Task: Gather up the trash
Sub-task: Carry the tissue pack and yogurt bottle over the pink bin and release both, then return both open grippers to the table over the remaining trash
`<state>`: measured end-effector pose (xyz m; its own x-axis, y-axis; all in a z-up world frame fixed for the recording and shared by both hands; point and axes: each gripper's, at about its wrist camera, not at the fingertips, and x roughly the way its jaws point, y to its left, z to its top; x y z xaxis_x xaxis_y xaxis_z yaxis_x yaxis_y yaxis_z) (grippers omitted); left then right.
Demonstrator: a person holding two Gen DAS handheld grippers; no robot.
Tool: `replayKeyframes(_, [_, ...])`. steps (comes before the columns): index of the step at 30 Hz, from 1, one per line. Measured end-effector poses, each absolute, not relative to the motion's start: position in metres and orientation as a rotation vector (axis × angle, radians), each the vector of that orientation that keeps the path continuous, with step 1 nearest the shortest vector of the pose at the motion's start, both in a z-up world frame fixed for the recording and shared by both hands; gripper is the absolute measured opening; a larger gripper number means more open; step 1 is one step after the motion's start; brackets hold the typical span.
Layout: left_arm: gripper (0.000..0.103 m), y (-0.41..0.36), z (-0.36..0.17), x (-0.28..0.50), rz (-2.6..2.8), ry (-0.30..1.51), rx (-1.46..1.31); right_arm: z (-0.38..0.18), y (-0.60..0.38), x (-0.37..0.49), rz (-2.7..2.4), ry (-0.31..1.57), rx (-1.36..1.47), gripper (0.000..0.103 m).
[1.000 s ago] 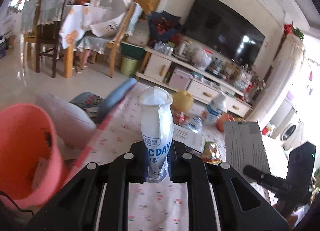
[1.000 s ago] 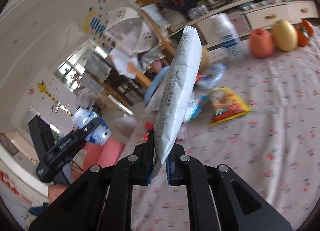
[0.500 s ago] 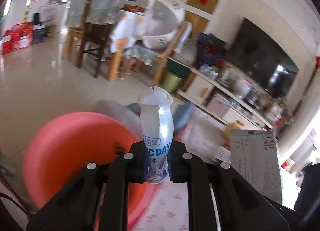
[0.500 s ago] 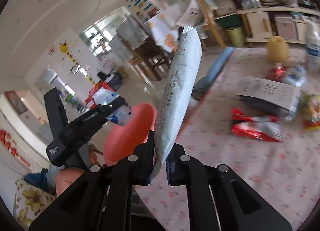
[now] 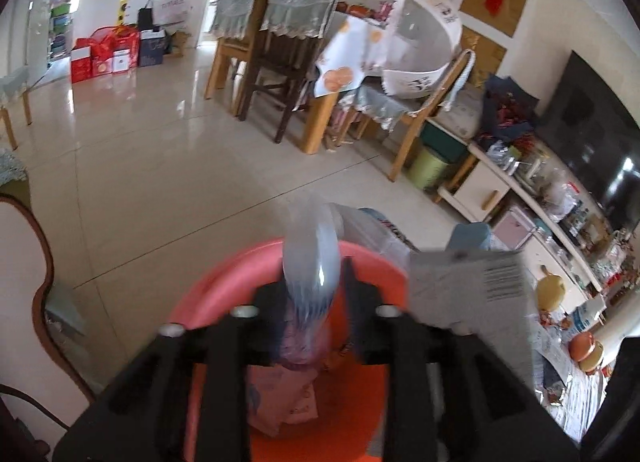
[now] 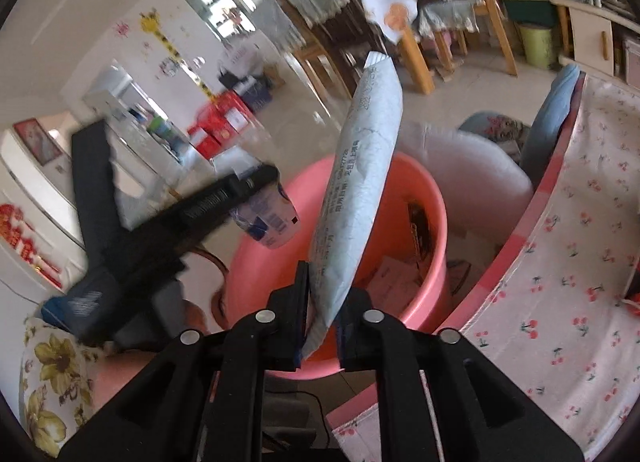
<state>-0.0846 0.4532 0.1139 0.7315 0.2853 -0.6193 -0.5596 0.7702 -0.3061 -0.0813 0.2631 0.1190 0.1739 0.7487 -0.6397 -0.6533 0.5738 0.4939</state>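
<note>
A pink bucket (image 5: 216, 294) stands on the floor under both grippers, with card and paper trash (image 6: 396, 282) inside. My left gripper (image 5: 314, 290) is above it and its jaws are opening. The white yoghurt bottle (image 5: 312, 258) is a blur between the fingers, and the pads stand clear of it. In the right wrist view the same bottle (image 6: 268, 225) hangs under the left gripper (image 6: 264, 177) over the bucket's rim (image 6: 436, 197). My right gripper (image 6: 324, 302) holds a long grey-white bag (image 6: 360, 181) upright over the bucket; its jaws are only just opening.
The table with a cherry-print cloth (image 6: 560, 262) lies to the right of the bucket, a pale stool (image 6: 472, 165) behind it. Wooden chairs (image 5: 288, 61), a green bin (image 5: 432, 165) and a TV cabinet (image 5: 492, 189) stand across the tiled floor. A floral sleeve (image 6: 52, 362) is at lower left.
Both grippers swung from over the table to above the pink bucket. The left gripper's fingers have spread and the bottle, held firm before, now slips between them. The right still carries the bag.
</note>
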Motion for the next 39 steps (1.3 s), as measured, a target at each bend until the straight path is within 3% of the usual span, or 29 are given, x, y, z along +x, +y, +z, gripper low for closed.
replayKeyframes(1, [0.060,0.453,0.114,-0.086,0.498,0.584,-0.498,0.114,0.268,-0.080,0.971,0.985,0.094,0.017])
replayKeyframes(2, [0.065,0.453,0.114,-0.085,0.518,0.592,-0.479,0.111,0.271,-0.079,0.967,0.990,0.092,0.019])
replayKeyframes(4, [0.076,0.452,0.114,-0.084,0.534,0.602,-0.452,0.105,0.268,-0.079,0.947,0.999,0.114,0.051])
replayKeyframes(7, [0.084,0.448,0.114,-0.081,0.528,0.608,-0.439,0.106,0.256,-0.086,0.883,0.945,0.090,0.059])
replayKeyframes(10, [0.087,0.439,0.117,-0.076,0.526,0.618,-0.397,0.111,0.241,-0.095,0.828,0.878,0.055,0.079])
replayKeyframes(20, [0.092,0.394,0.128,-0.066,0.484,0.616,-0.256,0.121,0.180,-0.109,0.716,0.810,0.045,0.092])
replayKeyframes(39, [0.095,0.329,0.136,-0.044,0.408,0.628,-0.100,0.108,0.097,-0.111,0.560,0.804,0.026,0.094])
